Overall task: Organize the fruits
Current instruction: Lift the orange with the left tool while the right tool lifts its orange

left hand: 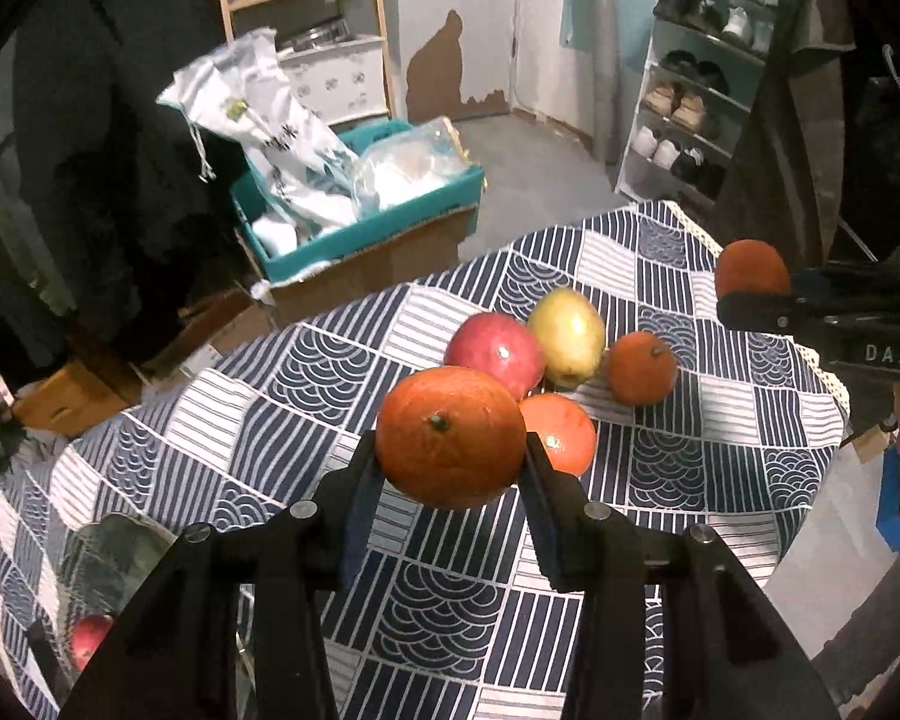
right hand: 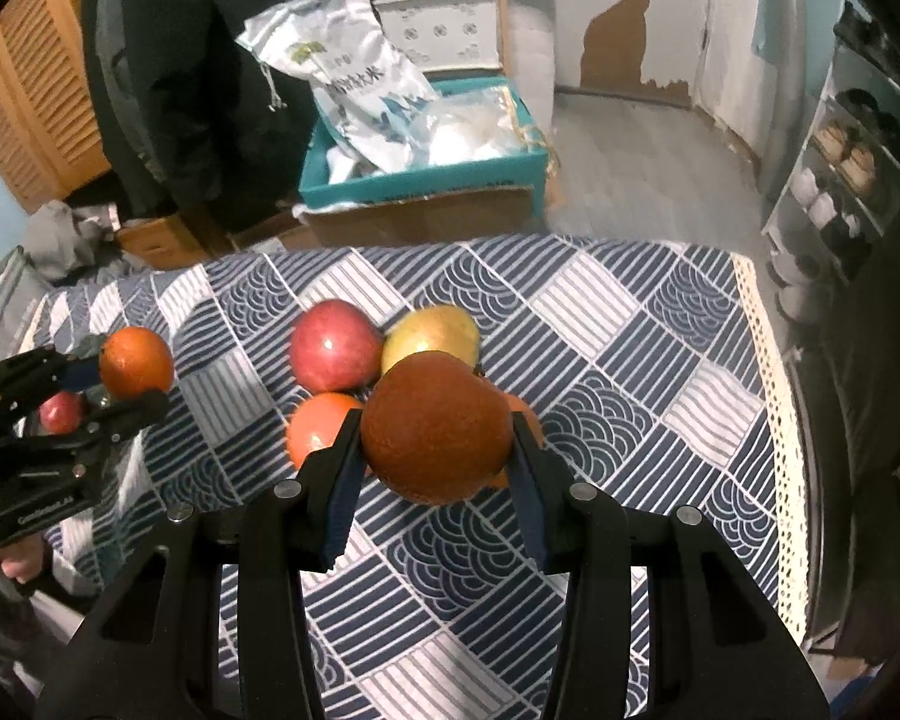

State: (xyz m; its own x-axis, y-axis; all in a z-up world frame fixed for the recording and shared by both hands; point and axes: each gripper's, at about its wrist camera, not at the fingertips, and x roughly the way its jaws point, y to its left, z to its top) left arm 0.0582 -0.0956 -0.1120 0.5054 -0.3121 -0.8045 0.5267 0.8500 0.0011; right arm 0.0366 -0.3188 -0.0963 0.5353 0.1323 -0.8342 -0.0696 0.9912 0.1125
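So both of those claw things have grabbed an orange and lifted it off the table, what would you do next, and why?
Probably carry the left gripper with its orange toward the clear container at the table's near-left corner, where a red fruit already lies. Both grippers are shut on oranges clear of the cloth, and the right gripper can follow with its own orange.

L gripper (left hand: pixel 450 450) & R gripper (right hand: pixel 435 438) both clamped, raised, angled down; hand (right hand: pixel 21 564) on L handle
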